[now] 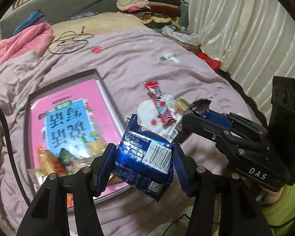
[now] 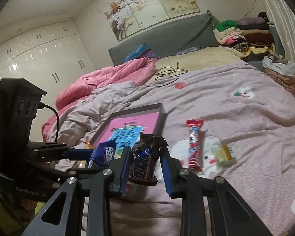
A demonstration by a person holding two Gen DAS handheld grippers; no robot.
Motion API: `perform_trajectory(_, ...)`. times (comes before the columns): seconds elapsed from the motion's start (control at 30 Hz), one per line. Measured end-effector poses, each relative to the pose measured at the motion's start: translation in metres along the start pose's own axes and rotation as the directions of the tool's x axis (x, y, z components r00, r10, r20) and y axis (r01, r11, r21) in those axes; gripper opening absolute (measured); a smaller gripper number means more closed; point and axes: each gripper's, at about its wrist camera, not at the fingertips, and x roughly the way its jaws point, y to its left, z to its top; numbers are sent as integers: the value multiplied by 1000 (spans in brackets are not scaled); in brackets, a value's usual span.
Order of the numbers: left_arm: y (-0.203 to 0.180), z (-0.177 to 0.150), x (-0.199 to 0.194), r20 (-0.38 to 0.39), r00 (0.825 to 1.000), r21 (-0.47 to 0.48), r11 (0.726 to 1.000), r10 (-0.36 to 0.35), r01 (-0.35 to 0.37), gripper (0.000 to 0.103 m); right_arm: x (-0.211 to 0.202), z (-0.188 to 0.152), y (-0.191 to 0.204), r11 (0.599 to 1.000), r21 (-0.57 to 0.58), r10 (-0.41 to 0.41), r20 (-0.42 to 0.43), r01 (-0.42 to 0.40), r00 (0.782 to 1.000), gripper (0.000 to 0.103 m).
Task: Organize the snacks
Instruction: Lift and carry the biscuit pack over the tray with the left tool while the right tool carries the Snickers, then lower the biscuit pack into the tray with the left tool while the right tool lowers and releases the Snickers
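Observation:
My left gripper [image 1: 144, 167] is shut on a blue snack packet [image 1: 145, 155] with a barcode, held above the near edge of a grey tray [image 1: 100, 78] that has a pink book in it and several snacks at its near end. My right gripper [image 2: 145, 167] is shut on a brown Snickers bar [image 2: 143, 163], held upright just right of the tray. The right gripper also shows in the left wrist view [image 1: 192, 118]. A red wrapped candy bar [image 2: 194, 143] and a small yellow-green snack [image 2: 224, 154] lie on the bedspread to the right.
The pink-lilac bedspread [image 2: 236, 118] covers the bed. A black cable [image 2: 167, 74] lies near the pillow end. A pink duvet [image 2: 108, 76] is bunched at the left. Folded clothes [image 2: 243, 33] are stacked by the headboard, a curtain hangs at the right.

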Motion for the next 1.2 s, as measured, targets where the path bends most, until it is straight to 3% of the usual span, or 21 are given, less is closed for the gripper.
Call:
perform_trajectory(0.27, 56, -13, -20, 31, 996, -108, 991, 83, -80, 60, 14, 0, 24, 999, -37, 33, -36, -35, 999, 30)
perform_trajectory(0.5, 93, -27, -19, 22, 995, -191, 977, 97, -91, 60, 34, -6, 43, 995, -76, 54, -91, -61, 994, 30)
perform_trajectory(0.97, 89, -34, 10, -16, 992, -167, 978, 124, -125, 60, 86, -21, 60, 983, -179, -68, -204, 31, 977, 30)
perform_trajectory(1.2, 86, -34, 19, -21, 986, -139, 976, 163, -165, 60, 98, -25, 61, 981, -191, -79, -224, 36, 971, 30)
